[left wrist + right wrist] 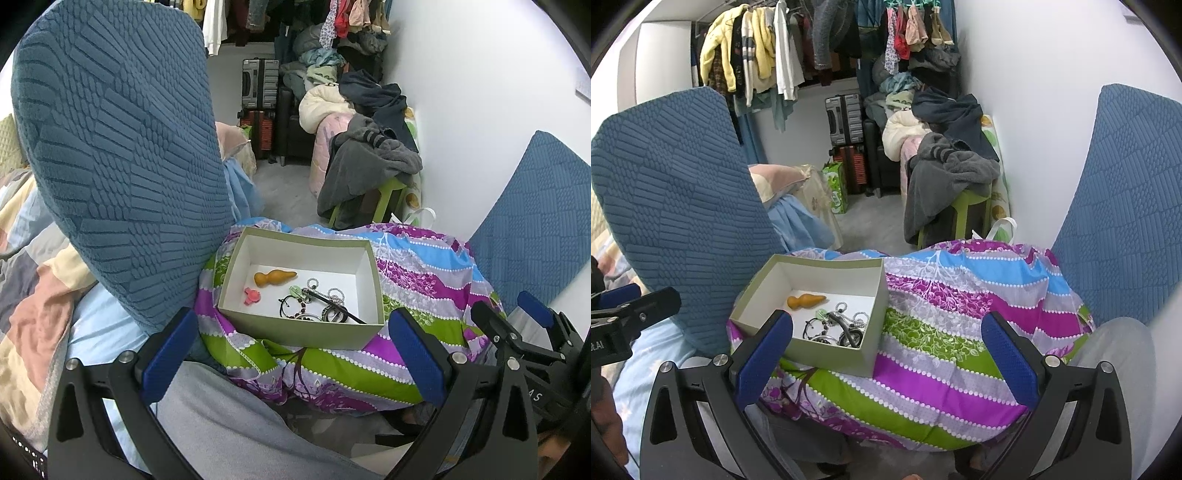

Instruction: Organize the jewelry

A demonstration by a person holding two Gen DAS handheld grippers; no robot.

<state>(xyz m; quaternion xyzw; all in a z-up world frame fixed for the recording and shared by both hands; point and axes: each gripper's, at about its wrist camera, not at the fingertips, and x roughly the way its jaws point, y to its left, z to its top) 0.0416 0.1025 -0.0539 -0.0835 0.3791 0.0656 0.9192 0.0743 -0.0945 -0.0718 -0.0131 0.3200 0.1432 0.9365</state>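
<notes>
A grey-green cardboard box (299,334) with a white inside sits on a striped, colourful cushion (424,273). It holds an orange gourd-shaped piece (275,277), a small pink piece (252,295), a green piece (297,291) and a tangle of bracelets and chains (321,308). My left gripper (293,354) hangs open just short of the box, with nothing between its blue pads. In the right wrist view the box (831,354) lies ahead to the left, with the orange piece (805,301) and the tangle (838,325) inside. My right gripper (886,358) is open and empty over the cushion (942,332).
A large blue textured pillow (122,166) leans close to the box's left side, and another (1119,206) stands against the white wall at right. Beyond are a green stool heaped with clothes (945,177), suitcases (846,118) and hanging garments. A person's grey-clad leg (229,417) lies below.
</notes>
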